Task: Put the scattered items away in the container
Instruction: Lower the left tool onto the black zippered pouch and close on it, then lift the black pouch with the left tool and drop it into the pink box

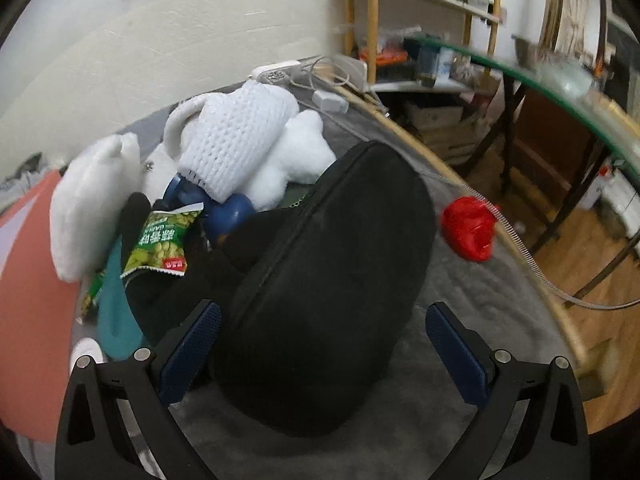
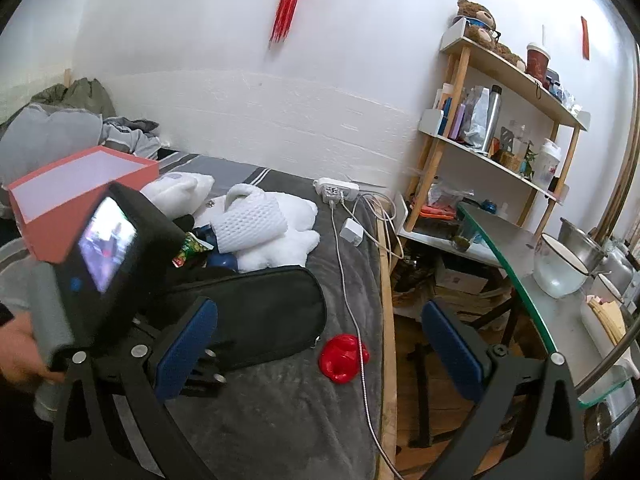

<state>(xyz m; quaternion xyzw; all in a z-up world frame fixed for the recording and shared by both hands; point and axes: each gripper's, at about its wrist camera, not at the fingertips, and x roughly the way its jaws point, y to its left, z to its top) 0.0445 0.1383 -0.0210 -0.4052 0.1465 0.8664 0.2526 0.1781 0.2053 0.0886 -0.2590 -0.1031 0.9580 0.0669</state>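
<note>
My left gripper (image 1: 324,344) stands open, its blue pads on either side of a black zip case (image 1: 332,280) that lies on the grey bed cover. Behind the case is a pile: a white foam net sleeve (image 1: 236,140), white plush pieces (image 1: 300,152), a green snack bag (image 1: 164,240) and a blue object (image 1: 232,212). A red crumpled item (image 1: 468,232) lies to the right of the case. The coral box (image 2: 80,176) stands open at the left. My right gripper (image 2: 320,350) hangs open and holds nothing, above the case (image 2: 256,308) and the red item (image 2: 340,356).
A power strip (image 2: 336,190), a white charger (image 2: 352,232) and cables lie on the bed's far side. A metal hose (image 2: 364,380) runs along the bed edge. A wooden shelf (image 2: 500,140) and a glass table (image 2: 520,264) stand at the right. A hand (image 2: 16,352) holds the left gripper.
</note>
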